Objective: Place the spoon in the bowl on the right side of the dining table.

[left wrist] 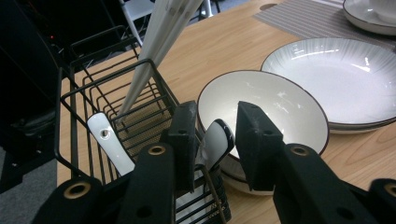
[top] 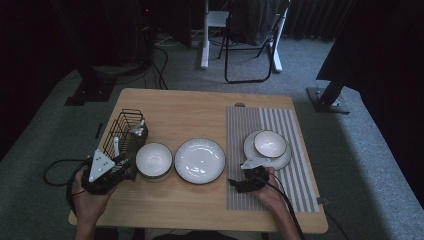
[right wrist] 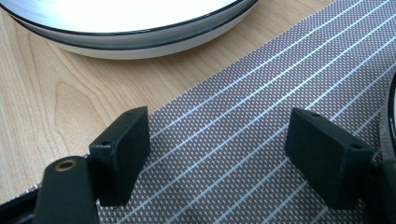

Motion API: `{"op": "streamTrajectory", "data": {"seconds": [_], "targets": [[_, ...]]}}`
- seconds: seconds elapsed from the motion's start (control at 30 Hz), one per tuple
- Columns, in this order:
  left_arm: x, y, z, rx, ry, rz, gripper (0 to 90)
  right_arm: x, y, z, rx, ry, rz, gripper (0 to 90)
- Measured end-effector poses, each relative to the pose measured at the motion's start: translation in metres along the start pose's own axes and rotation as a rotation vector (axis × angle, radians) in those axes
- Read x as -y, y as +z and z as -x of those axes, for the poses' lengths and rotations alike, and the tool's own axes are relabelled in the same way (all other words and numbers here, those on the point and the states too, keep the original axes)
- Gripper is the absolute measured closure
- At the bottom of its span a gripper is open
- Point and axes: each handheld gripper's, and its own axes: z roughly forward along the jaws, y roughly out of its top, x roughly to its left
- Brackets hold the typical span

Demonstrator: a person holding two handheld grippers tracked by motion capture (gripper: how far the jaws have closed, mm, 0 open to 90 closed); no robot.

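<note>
Dim room. Grey carpet (top: 300, 65) throughout. Folding chair (top: 250, 40) behind wooden table (top: 175, 200). Dark curtains (top: 310, 17) at rear.

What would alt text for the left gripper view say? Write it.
The left gripper has its two black jaws around a white ceramic spoon in a black wire basket holding another white spoon, beside a white dark-rimmed bowl and a wide white plate on the wooden table.

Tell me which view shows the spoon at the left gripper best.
The left gripper view: the white spoon with its dark rim sits close up between the left gripper's jaws, at the wire basket's edge beside the bowl. The high view shows that spot small and dim; the spoon is hard to make out there.
</note>
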Motion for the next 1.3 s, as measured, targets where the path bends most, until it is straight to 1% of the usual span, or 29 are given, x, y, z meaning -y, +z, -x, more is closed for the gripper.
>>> {"op": "streamTrajectory", "data": {"seconds": [0.13,0.33,0.37,0.5,0.7,0.8,0.83,0.93,0.97,1.07,1.3], "targets": [[-0.001,0.001,-0.002,-0.005,-0.001,-0.003,73.7,0.0,0.0,0.0,0.0,-0.001,0.0,21.8],[-0.005,0.004,-0.007,-0.026,-0.015,-0.005,77.5,0.0,0.0,0.0,0.0,-0.001,0.0,21.8],[-0.005,0.005,-0.008,-0.027,-0.022,-0.005,77.7,0.0,0.0,0.0,0.0,-0.001,0.0,21.8],[-0.007,0.008,-0.008,-0.038,-0.025,-0.015,77.6,0.0,0.0,0.0,0.0,-0.001,0.0,21.8],[-0.005,0.011,-0.009,-0.063,-0.025,-0.039,77.2,0.0,0.0,0.0,0.001,-0.002,0.001,21.8],[-0.005,0.011,-0.009,-0.067,-0.025,-0.038,78.1,0.0,0.0,0.0,0.001,-0.002,0.001,21.8],[-0.005,0.011,-0.01,-0.075,-0.019,-0.038,78.1,0.0,0.0,0.0,0.001,-0.002,0.001,21.8],[-0.006,0.01,-0.011,-0.065,-0.025,-0.029,82.8,0.0,0.0,0.0,0.001,-0.002,0.001,21.8],[-0.006,0.01,-0.011,-0.068,-0.022,-0.031,83.1,0.0,0.0,0.0,0.001,-0.002,0.001,21.8],[-0.006,0.011,-0.012,-0.067,-0.024,-0.033,83.1,0.0,0.0,0.0,0.001,-0.002,0.001,21.8],[-0.005,0.016,-0.015,-0.056,-0.051,-0.046,82.2,0.0,0.0,0.0,0.001,-0.002,0.001,21.8]]}}
